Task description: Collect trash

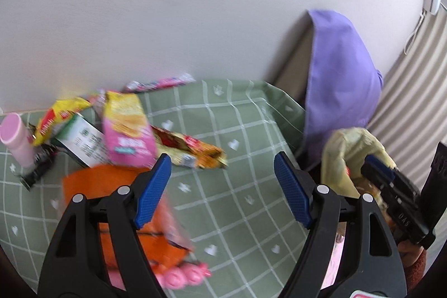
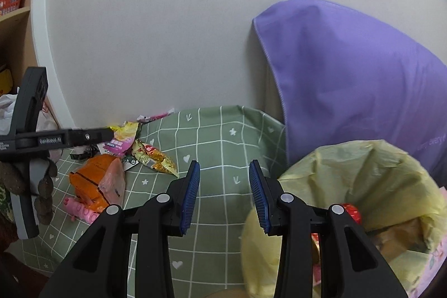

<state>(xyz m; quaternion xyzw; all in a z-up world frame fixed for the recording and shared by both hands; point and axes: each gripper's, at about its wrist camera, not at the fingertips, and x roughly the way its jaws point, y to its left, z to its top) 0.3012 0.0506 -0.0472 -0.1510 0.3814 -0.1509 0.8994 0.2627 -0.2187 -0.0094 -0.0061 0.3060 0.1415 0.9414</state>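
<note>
My left tongs (image 1: 222, 186): spread wide, empty, above green checked cloth (image 1: 237, 130).
My right tongs (image 2: 225, 194): apart, empty, beside yellow trash bag (image 2: 363, 186).
Wrappers (image 1: 128, 127): heaped far left by the wall.

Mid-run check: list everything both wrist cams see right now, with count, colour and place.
snack wrappers: several, pink, yellow, gold, far-left pile by wall
orange packet: one, near the pile
pink toy: one, table's near-left edge
pink bottle: one, far left
trash bag: one, pale yellow, open, right
tablecloth: green checked
purple cloth: one, behind the bag
left gripper: open, over the cloth
right gripper: open, beside the bag
</note>
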